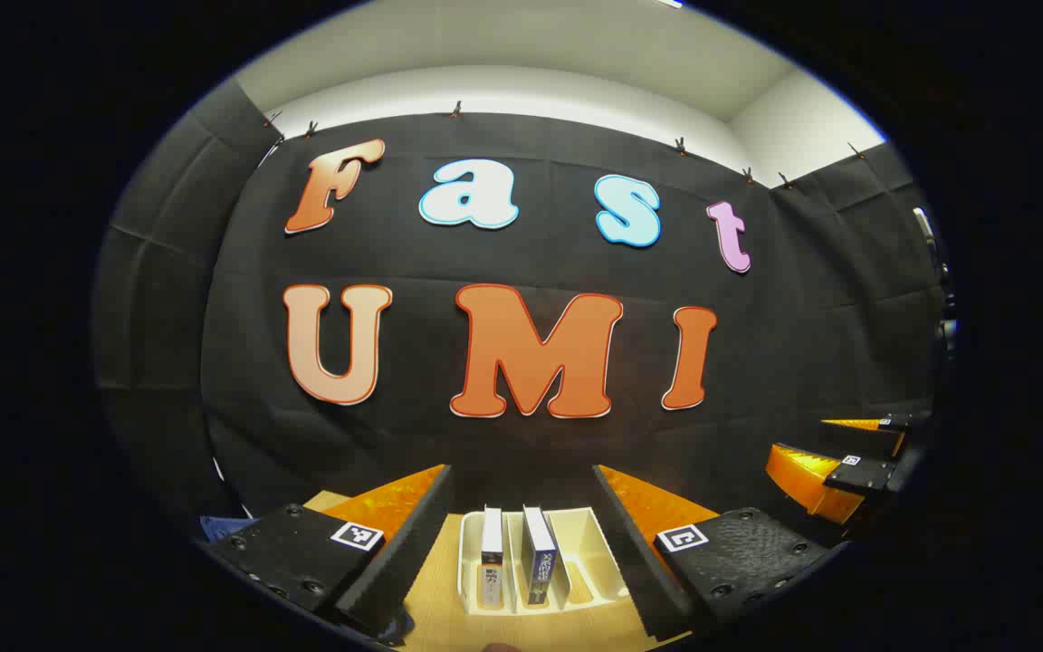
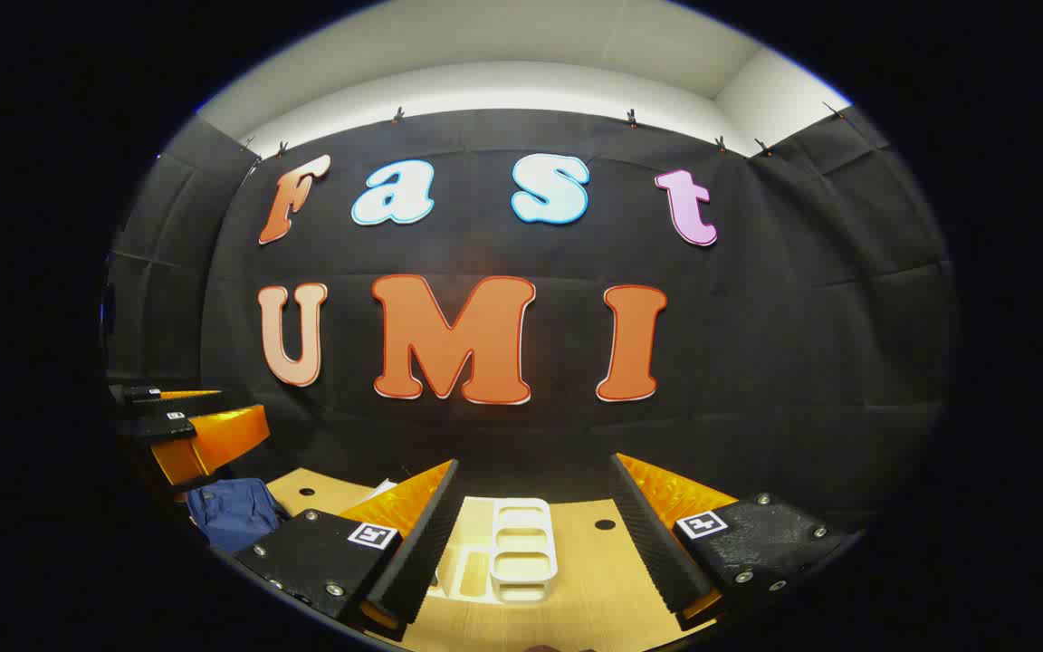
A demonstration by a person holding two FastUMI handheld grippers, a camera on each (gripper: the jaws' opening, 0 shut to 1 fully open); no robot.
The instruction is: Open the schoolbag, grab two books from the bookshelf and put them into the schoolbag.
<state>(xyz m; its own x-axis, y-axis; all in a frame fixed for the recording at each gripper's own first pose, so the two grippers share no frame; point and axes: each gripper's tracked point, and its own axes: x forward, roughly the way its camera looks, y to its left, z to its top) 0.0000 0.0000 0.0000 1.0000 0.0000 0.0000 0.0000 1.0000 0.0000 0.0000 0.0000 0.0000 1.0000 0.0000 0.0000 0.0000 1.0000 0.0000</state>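
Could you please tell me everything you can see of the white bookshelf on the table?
The bookshelf is a cream-white rack, apparently plastic, with upright dividers forming slots. It sits flat on the wooden table, straight ahead between the left gripper's open fingers. Two books stand upright in neighbouring slots, spines outward. The right gripper view shows its rounded end openings.

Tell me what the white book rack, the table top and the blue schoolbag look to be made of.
Book rack: likely moulded plastic, going by its smooth, evenly cream-white, rounded walls and dividers. Table top: pale wood or a wood-look laminate, matte, with faint grain lines; which of the two can't be told. Schoolbag: soft woven fabric, dull navy, creased and slumped rather than rigid.
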